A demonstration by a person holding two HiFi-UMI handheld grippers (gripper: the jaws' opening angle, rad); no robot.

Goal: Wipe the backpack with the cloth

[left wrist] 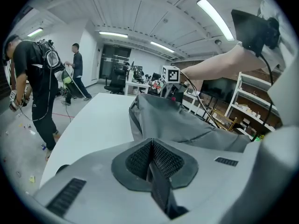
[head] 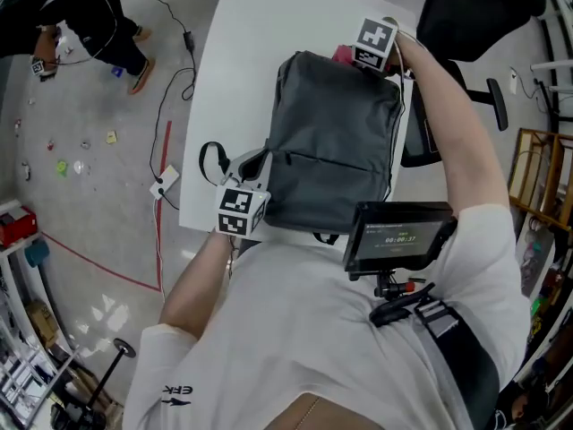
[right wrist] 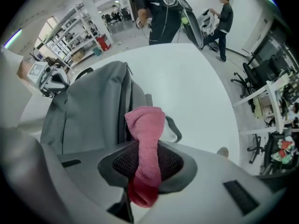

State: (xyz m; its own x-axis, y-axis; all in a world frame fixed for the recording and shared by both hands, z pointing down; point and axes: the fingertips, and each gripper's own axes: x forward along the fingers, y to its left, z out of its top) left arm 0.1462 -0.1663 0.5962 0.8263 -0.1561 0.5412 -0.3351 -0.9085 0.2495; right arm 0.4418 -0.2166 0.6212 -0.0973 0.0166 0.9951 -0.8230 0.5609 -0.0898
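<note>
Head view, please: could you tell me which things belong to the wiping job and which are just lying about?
Job in hand: backpack; pink cloth, in the right gripper; strap, in the left gripper; white table underneath.

Lying about: black office chair; red box; wooden rack.

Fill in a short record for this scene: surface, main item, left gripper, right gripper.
surface: white table
main item: grey backpack, lying flat on the table
left gripper: jaws shut on a dark strap at the backpack's near end
right gripper: jaws shut on the pink cloth, at the backpack's far end
</note>
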